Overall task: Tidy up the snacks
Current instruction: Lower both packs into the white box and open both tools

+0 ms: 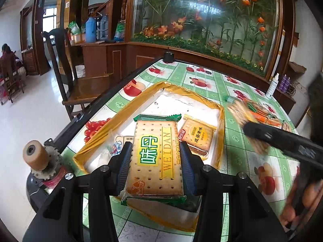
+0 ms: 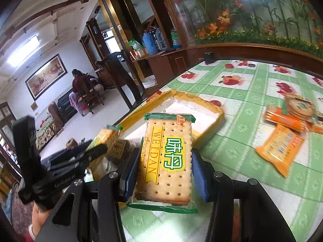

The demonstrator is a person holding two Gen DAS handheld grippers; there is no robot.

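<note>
Both grippers are in the carrying step of sorting the snacks, each bringing a cracker packet toward the shallow yellow-rimmed tray (image 1: 221, 119) on the fruit-patterned tabletop (image 1: 238, 141). The left gripper (image 1: 155, 159) has its jaws closed on a green-edged WEIDAN cracker packet (image 1: 155, 157), pinched by its long sides and held over the tray's near half; in the left wrist view the packet fills the centre, and just beyond it, at about 1 o'clock, an orange-labelled biscuit packet (image 1: 198, 138) already lies on the white tray floor, with another small packet (image 1: 119, 143) partly hidden at 9 o'clock. The right gripper (image 2: 165, 161) likewise has its jaws closed on a second WEIDAN packet (image 2: 167, 159), and from its own camera it hangs above the tabletop just short of the tray's near rim, which lies at 12 o'clock. Well apart at 3 o'clock in that view sits the heap of loose snacks (image 2: 290, 125), blurred, waiting to be moved. My reading is that the left packet is nearly ready to be set down: the next move calls for lowering it flat into free floor beside the orange one before the jaws part, while the right gripper needs to travel on over the rim and keep clear of the left one, since the two crowd the same corner.
</note>
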